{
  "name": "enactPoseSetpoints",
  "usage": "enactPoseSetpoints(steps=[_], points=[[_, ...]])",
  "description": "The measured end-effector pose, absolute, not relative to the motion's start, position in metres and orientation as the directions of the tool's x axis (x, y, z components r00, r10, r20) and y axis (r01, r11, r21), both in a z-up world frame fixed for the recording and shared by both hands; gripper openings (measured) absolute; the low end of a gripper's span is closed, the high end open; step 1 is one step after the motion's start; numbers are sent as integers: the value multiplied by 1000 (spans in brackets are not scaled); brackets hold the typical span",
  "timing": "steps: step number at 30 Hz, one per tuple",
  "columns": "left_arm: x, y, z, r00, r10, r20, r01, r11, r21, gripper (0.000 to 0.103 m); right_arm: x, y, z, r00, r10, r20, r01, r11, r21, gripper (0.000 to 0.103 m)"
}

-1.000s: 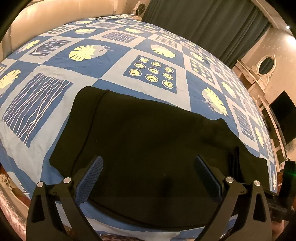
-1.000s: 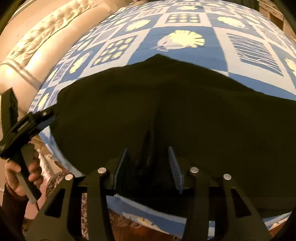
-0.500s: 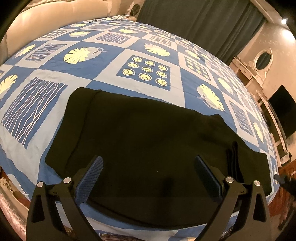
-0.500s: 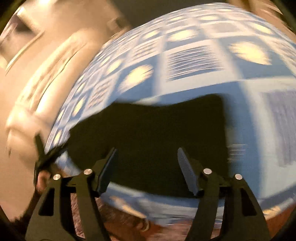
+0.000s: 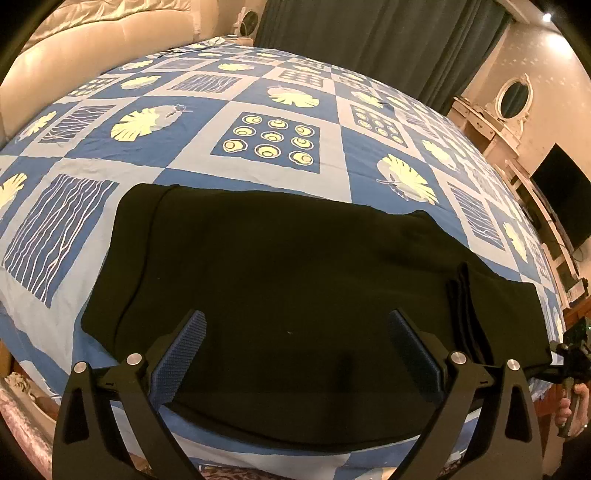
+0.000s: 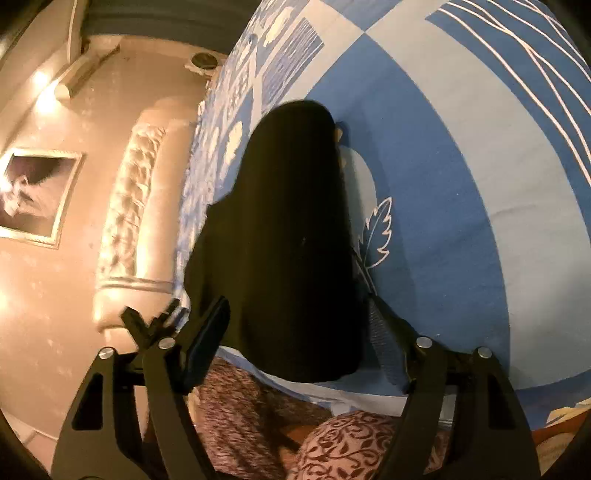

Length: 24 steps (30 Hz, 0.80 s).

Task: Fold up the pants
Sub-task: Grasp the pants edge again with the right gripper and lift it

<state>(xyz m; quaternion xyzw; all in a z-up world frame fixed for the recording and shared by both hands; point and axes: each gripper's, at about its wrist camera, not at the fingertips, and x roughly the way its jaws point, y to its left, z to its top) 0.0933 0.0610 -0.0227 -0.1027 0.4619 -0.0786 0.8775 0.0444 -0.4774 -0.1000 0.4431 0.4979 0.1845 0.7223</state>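
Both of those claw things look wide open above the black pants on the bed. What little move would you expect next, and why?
Probably the right gripper lowers and shuts on the near end of the black pants. Its jaws already straddle that end at the edge of the patterned bedspread, holding nothing, and the left gripper hangs open over the middle.

Warm, dim indoor light — a small ceiling lamp (image 5: pixel 547 16) glows above the dark curtain (image 5: pixel 369 40), and wall lights (image 6: pixel 46 99) flare left of the headboard (image 6: pixel 125 221). The black pants (image 5: pixel 295 280) lose all detail. Fisheye bending bulges the bedspread (image 5: pixel 184 162); corners vignette black — focus stays fairly sharp.
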Motion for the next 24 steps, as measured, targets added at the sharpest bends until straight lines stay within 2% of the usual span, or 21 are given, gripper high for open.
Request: enactPoseSetpoints(steps=[1, 4, 7, 14, 17, 18, 21, 24], points=[[94, 61, -23, 560, -233, -795, 43, 966, -253, 98, 46, -477, -100, 433, 701, -567, 176, 550, 816, 55], [94, 61, -24, 557, -233, -797, 40, 966, -254, 98, 45, -476, -106, 422, 691, -587, 198, 562, 803, 37], [95, 60, -24, 559, -232, -796, 41, 967, -252, 98, 44, -476, -107, 420, 681, -600, 193, 579, 792, 30], [94, 60, -24, 558, -224, -799, 43, 969, -242, 98, 45, -473, -107, 422, 671, -610, 182, 596, 782, 28], [94, 58, -23, 562, -216, -798, 51, 972, -227, 98, 43, -479, -109, 429, 700, -571, 180, 553, 813, 36], [93, 58, -23, 564, -213, -798, 53, 973, -223, 98, 43, -479, -108, 430, 708, -560, 179, 542, 821, 41], [92, 56, -21, 568, -209, -796, 60, 975, -213, 98, 45, -489, -93, 457, 680, -574, 151, 577, 803, 67], [92, 55, -21, 569, -209, -796, 64, 976, -210, 98, 50, -507, -77, 519, 647, -559, 140, 581, 802, 77]])
